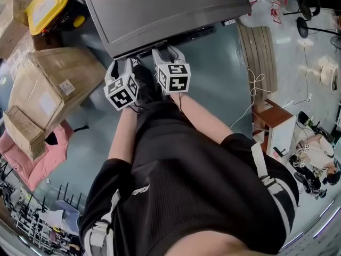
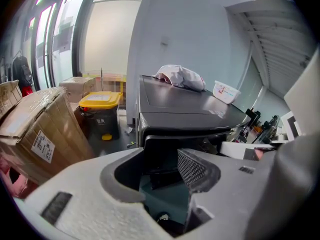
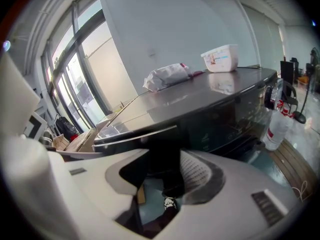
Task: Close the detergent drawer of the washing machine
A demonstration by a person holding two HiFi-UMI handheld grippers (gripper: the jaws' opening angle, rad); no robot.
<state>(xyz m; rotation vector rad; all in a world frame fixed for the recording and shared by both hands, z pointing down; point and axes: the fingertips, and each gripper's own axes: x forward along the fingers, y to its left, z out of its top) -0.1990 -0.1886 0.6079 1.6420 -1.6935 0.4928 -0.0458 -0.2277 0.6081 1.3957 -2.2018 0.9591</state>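
Though agape, two tongs point(image 2: 162, 171) point(image 3: 162, 176), one washer point(image 1: 170, 9).

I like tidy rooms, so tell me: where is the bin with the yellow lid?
In the head view the yellow-lidded bin sits at top left, just left of the washing machine and beyond the big cardboard box.

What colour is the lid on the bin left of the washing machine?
Yellow. The lid sits on a dark bin; it shows best in the left gripper view.
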